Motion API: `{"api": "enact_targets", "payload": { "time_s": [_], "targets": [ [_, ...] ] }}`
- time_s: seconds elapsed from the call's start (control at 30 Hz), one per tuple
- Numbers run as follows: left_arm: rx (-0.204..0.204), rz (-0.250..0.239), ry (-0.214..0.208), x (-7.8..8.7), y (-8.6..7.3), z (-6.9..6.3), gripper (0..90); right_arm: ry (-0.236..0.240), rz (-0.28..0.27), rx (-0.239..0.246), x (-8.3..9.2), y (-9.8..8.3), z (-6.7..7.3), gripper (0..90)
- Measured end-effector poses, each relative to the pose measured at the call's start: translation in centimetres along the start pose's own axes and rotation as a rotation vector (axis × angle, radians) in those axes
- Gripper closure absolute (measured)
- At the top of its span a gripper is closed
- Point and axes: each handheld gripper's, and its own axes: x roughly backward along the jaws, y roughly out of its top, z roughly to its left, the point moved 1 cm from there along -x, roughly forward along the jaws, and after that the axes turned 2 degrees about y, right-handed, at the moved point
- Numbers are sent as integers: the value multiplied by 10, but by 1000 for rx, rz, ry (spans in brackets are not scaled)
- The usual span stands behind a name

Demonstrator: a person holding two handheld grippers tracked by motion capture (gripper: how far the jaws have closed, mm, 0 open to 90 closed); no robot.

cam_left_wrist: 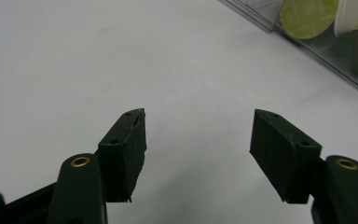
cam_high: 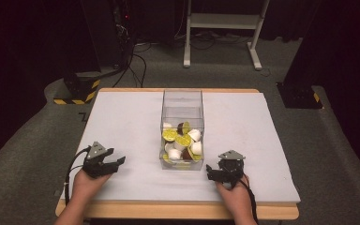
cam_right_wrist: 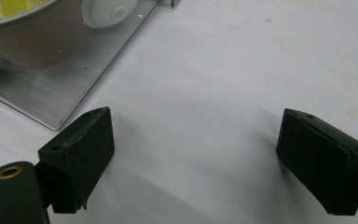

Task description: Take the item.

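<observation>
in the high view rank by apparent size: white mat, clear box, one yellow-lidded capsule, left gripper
1. white mat
2. clear box
3. left gripper
4. yellow-lidded capsule

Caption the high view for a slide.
Open left tongs and right tongs flank a clear plastic box of coffee capsules on a white mat.

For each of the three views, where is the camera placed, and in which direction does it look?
High view: above the person's side, looking forward and down on the table; both hands and the clear box of capsules show.
Left gripper view: rides the left hand-held gripper, jaws open over the white mat.
Right gripper view: rides the right hand-held gripper, jaws open.
Both gripper views share the box's corner.
</observation>
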Motion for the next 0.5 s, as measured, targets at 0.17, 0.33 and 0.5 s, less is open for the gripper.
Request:
{"api": "enact_targets", "payload": {
  "time_s": [0.17,0.33,0.5],
  "targets": [
    [-4,-1,-30,-1,1,-11,362,0,-1,5,0,0,0,115],
    [-13,-2,-69,0,4,-23,358,1,-1,7,0,0,0,117],
    [-12,-9,-112,0,7,-38,347,1,-1,7,0,0,0,117]
  ]
}}
